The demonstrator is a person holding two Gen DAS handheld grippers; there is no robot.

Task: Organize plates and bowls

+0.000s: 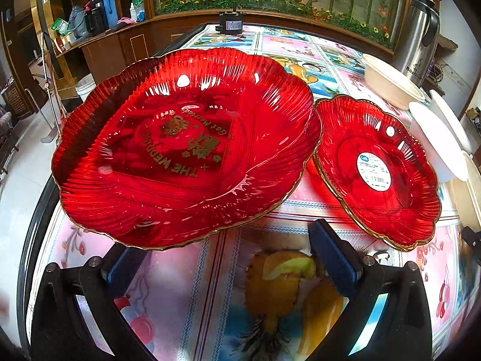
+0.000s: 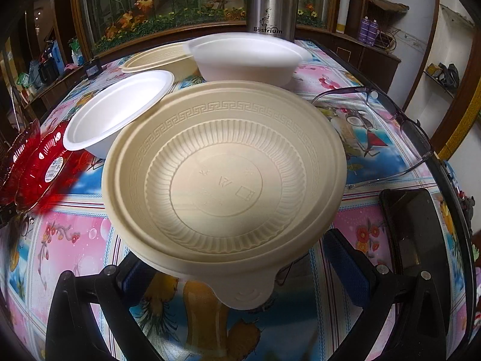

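Large red plate: translucent, scalloped, gold rim, gold wedding lettering, upright on desk. Small red plate, same style, white sticker at centre, just right of large red plate, rims near or touching. Cream bowl, ribbed, key-pattern rim, tab handle, further right. Two white bowls behind it; second cream bowl behind those.

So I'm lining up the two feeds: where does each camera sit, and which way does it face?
Left wrist: on the left hand-held gripper, facing the large red plate and small red plate; open fingers show.
Right wrist: on the right hand-held gripper, facing the cream bowl; open fingers show.
Shared: small red plate, steel flask, white bowl, patterned table.
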